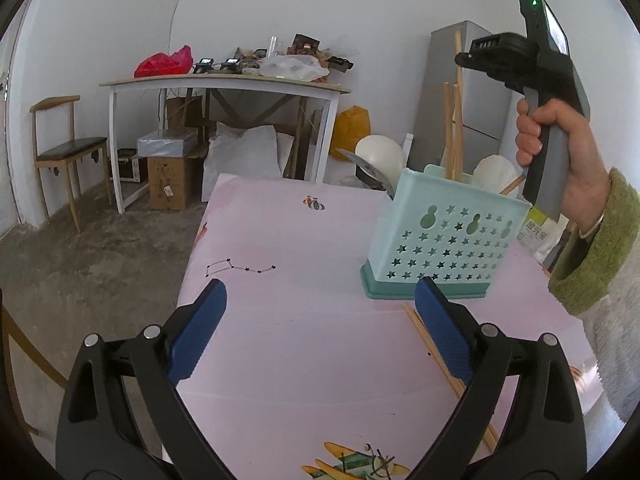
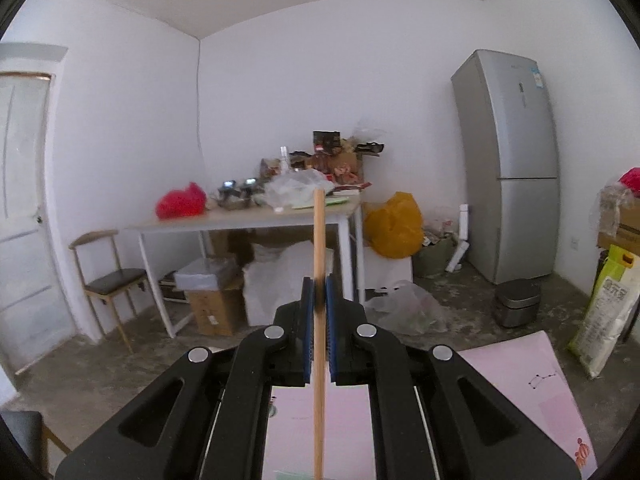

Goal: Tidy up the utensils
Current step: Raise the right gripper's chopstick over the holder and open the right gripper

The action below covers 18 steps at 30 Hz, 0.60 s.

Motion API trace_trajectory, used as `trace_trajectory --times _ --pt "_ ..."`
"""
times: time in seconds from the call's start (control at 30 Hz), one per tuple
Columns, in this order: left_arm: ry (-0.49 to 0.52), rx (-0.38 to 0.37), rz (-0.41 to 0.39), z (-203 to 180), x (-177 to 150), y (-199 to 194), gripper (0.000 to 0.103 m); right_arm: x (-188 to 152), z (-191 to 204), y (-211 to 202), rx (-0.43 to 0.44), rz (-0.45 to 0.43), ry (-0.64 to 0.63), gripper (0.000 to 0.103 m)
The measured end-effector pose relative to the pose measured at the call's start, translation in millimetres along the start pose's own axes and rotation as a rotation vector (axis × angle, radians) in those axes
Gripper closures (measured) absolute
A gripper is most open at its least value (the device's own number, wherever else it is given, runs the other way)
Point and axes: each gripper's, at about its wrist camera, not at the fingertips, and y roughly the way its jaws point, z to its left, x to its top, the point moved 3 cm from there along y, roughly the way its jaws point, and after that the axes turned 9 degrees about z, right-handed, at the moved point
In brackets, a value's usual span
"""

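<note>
A light blue utensil holder (image 1: 444,236) with star cut-outs stands on the pink tablecloth (image 1: 300,320). It holds wooden chopsticks (image 1: 454,132), white spoons (image 1: 380,156) and a metal utensil. Two wooden chopsticks (image 1: 436,356) lie on the cloth in front of it, partly behind my left gripper's right finger. My left gripper (image 1: 320,292) is open and empty, low over the cloth. My right gripper (image 2: 319,292) is shut on a wooden chopstick (image 2: 319,240), held upright; in the left wrist view the right gripper's body (image 1: 552,92) is high above the holder.
A cluttered white table (image 1: 224,84) stands at the far wall with boxes and bags under it. A wooden chair (image 1: 64,152) stands at the left, a grey fridge (image 2: 508,164) at the right. A rice bag (image 2: 604,312) stands by the table's right side.
</note>
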Motion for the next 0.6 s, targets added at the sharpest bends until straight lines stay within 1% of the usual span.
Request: trace_trajectory --times 0.17,0.27,0.43,0.6 --pt "-0.003 0.004 0.003 1 -1 4 0.012 -12 5 5 -0.028 0.016 -0.052 0.097" --pt "-0.004 0.005 -0.002 0 1 3 0.012 -21 4 -6 -0.024 0.027 -0.068 0.097" --pt "0.007 0.02 -0.004 -3 1 0 0.012 -30 -2 -46 0.011 0.031 -0.055 0.096" --pt "0.009 0.022 0.008 -8 2 -3 0.012 -42 -11 -92 0.057 0.055 -0.046 0.096"
